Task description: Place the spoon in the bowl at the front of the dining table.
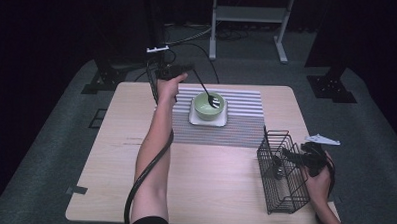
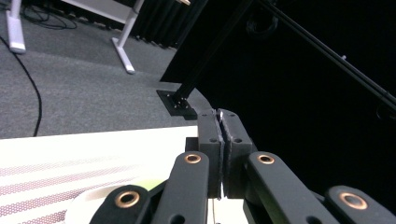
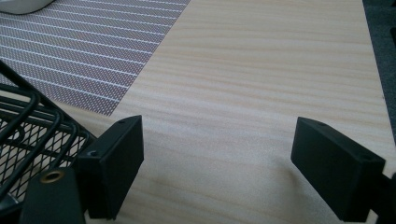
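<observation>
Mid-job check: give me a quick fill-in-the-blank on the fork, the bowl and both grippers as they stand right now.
1. The left gripper is shut on a black ____.
2. The fork's tines rest inside the green ____.
3. The bowl sits on a white square ____.
4. The right gripper's jaws stand ____ beside the wire basket.

Missing words: fork; bowl; plate; open

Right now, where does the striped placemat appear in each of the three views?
High view: striped placemat at the centre, toward the far edge.
Left gripper view: striped placemat at lower left.
Right gripper view: striped placemat at upper left.
Shared landmark: the wooden table beneath it.
</observation>
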`<action>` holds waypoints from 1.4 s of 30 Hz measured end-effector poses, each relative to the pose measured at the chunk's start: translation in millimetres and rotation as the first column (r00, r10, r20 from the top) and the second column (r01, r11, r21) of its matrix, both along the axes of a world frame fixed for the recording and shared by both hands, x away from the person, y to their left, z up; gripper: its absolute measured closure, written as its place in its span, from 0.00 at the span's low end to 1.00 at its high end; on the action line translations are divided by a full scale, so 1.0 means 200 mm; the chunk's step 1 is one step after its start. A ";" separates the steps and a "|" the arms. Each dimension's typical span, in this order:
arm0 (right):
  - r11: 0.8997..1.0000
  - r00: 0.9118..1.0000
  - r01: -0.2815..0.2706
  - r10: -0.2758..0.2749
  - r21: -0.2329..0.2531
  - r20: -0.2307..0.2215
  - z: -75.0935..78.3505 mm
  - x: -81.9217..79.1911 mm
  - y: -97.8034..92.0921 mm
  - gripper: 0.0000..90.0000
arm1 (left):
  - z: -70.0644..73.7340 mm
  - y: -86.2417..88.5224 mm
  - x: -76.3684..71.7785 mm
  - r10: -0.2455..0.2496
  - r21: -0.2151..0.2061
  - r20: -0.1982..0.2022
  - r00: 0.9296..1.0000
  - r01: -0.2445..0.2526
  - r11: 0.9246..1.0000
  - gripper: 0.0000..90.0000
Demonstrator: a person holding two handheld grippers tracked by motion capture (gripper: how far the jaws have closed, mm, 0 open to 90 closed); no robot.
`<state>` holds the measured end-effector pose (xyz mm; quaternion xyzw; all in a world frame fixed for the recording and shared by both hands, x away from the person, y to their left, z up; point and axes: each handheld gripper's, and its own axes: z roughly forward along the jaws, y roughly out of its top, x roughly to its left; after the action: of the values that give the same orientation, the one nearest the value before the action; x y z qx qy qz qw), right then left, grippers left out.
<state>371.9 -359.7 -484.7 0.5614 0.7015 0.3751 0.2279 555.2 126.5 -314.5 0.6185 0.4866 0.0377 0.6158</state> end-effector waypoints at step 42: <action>1.000 1.000 0.004 -0.004 0.002 0.000 0.00 0.00 -0.01 0.18 | -0.21 0.18 0.07 0.218 -0.036 -0.063 0.974 -0.220 0.975 0.98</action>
<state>370.9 -361.5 -484.7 0.5631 0.6998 0.3755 0.2283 569.5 163.0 -357.3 0.5486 0.5704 0.0766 0.6065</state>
